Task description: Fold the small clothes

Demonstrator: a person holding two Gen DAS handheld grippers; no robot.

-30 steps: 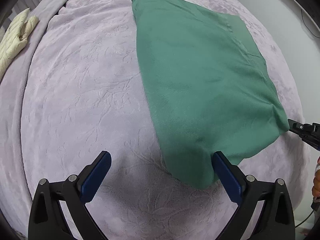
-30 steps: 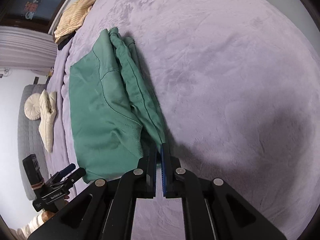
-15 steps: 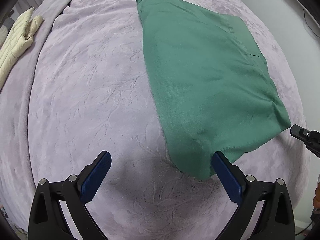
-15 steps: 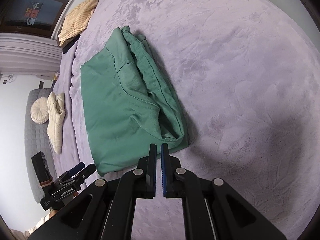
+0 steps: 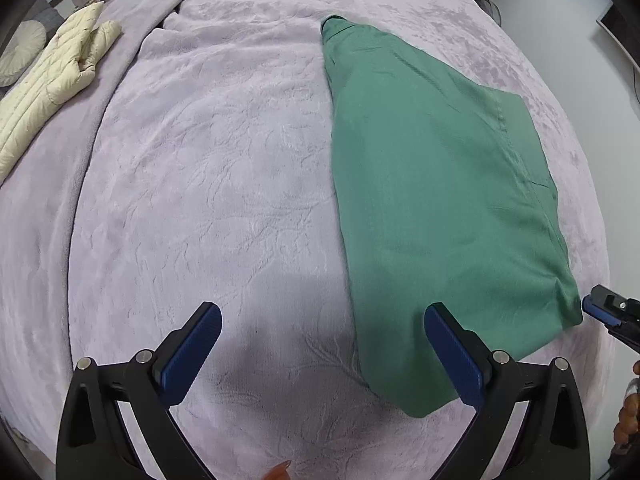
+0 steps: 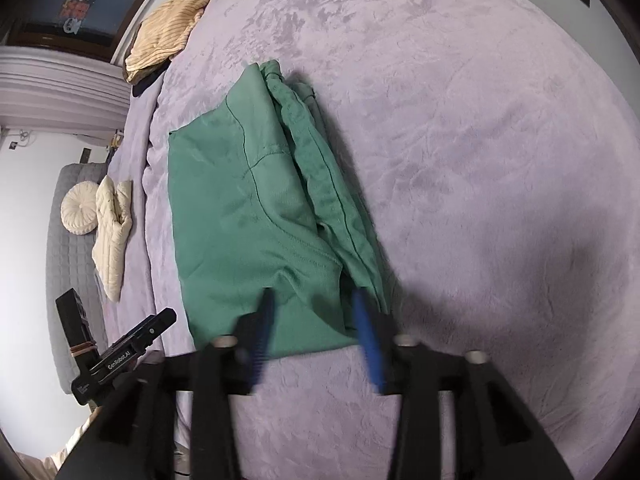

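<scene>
one green garment (image 5: pixel 436 200), smooth woven cloth folded to a rough rectangle, lies on the plush lilac bed (image 5: pixel 224 184). left hand-held gripper (image 5: pixel 320 354) gapes wide, empty; right hand-held gripper (image 6: pixel 316 332) opening, gripping nothing.

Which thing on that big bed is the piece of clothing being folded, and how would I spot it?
Start from the lilac plush blanket covering the bed. In its middle lies the green garment, folded into a flat slab. It is the only green thing; the cream quilted jacket and tan ribbed garment sit off at the edges.
</scene>
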